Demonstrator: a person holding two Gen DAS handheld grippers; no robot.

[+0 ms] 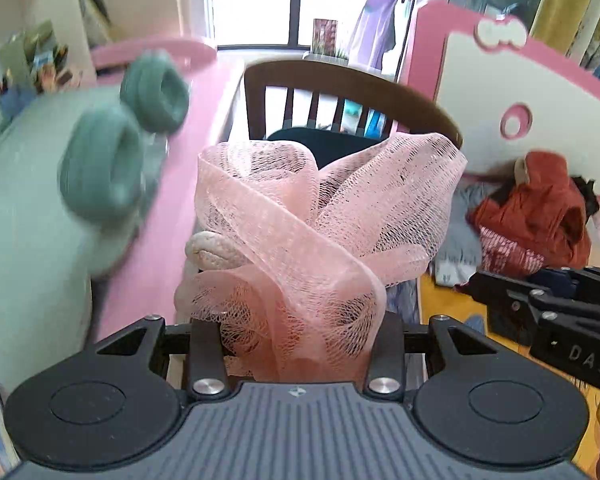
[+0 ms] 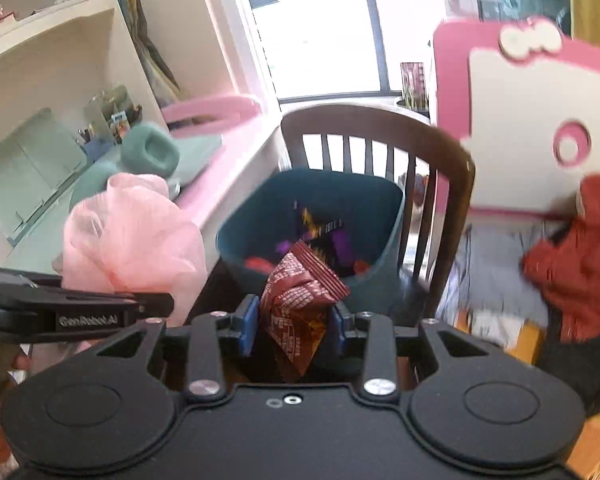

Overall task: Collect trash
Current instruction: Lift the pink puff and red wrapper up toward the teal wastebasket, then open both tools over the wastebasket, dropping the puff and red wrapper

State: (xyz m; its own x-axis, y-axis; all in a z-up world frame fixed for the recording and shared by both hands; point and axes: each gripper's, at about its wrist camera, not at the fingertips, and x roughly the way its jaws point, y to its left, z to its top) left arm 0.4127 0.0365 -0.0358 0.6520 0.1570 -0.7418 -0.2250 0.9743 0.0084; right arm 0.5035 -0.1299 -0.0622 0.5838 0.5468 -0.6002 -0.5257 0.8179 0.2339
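My left gripper (image 1: 296, 336) is shut on a pink mesh bath sponge (image 1: 320, 232) with a beige cord loop, held in the air; the sponge also shows in the right wrist view (image 2: 132, 236). My right gripper (image 2: 296, 324) is shut on a red-brown snack wrapper (image 2: 300, 304), its blue pads (image 2: 249, 324) pressing both sides. Just ahead of it a teal trash bin (image 2: 380, 240) stands on a dark wooden chair (image 2: 380, 128) and holds several wrappers. In the left wrist view the sponge hides most of the bin (image 1: 340, 144).
A pink desk (image 2: 228, 184) with a green mat and green headphones (image 1: 100, 164) lies to the left. A pink and white bed frame (image 2: 520, 140) with a red jacket (image 2: 580, 248) and other clothes stands on the right. Shelves rise at far left, a window behind the chair.
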